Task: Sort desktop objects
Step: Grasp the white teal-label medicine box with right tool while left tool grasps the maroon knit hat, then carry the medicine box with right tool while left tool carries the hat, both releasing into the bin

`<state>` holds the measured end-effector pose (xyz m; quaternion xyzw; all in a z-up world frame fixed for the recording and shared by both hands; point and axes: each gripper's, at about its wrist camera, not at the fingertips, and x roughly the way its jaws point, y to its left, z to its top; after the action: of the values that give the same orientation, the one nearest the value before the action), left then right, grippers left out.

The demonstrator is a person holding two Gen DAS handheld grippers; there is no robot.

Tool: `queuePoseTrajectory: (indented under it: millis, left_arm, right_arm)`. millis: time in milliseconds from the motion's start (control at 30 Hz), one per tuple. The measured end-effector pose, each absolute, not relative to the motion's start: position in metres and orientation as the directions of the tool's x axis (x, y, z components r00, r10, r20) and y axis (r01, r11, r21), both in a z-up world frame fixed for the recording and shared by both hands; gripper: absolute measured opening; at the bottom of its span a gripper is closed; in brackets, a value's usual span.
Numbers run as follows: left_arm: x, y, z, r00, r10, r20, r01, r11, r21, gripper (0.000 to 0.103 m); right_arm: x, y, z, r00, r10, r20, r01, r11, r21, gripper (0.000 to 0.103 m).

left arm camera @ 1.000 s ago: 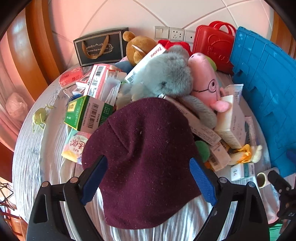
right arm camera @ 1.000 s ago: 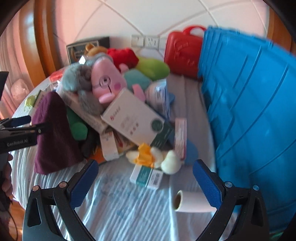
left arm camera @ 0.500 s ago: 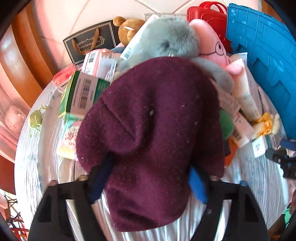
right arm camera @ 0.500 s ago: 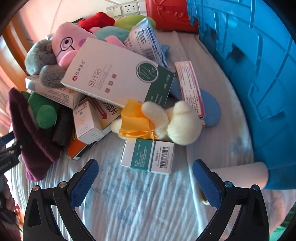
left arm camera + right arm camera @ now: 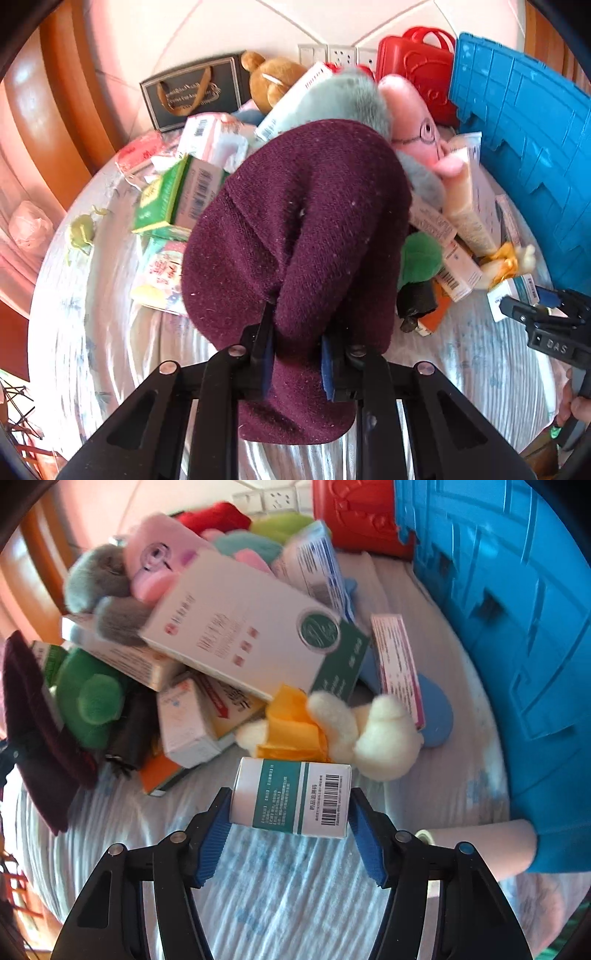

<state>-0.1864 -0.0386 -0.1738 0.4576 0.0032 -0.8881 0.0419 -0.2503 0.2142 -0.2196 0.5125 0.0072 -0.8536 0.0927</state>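
Hat [image 5: 306, 236], maroon knit and floppy, fills the left wrist view's centre; the left gripper [image 5: 297, 354] at 6 o'clock pinches a bunched fold. Lifting may drag the green box [image 5: 173, 195] at 10 o'clock off the heap.

Right wrist view: the right gripper [image 5: 290, 819] clamps a smooth teal-and-white carton [image 5: 291, 797] at centre. Glossy card could slip; the fluffy cream toy [image 5: 373, 731] touches its far edge.

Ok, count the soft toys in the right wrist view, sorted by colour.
Grey plush: 1
Pink plush: 1
Red plush: 1
Lime plush: 1
Teal plush: 1
Dark green plush: 1
Cream plush: 1
Total: 7
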Motion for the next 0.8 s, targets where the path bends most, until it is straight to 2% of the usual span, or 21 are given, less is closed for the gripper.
queuePoseTrajectory:
  millis: [267,567,800]
  left_arm:
    - [-0.171,-0.037,-0.124,-0.680,-0.091,-0.727,0.093,-0.995,0.038,0.020]
    - [-0.162,-0.017,-0.057,-0.795,-0.088,-0.600,0.081,-0.996,0.038,0.020]
    - [-0.170,0.024,-0.013,-0.860,-0.031,-0.509,0.021,-0.999,0.025,0.020]
  right_arm:
    - [-0.231,0.211,-0.153,-0.570,-0.198,-0.798,0.213,-0.973,0.090,0.062]
    - [-0.215,0.201,-0.052,-0.743,-0.236,-0.626,0.259,-0.964,0.056,0.062]
    - [-0.200,0.228,0.013,-0.850,-0.197,-0.489,0.216,-0.976,0.017,0.062]
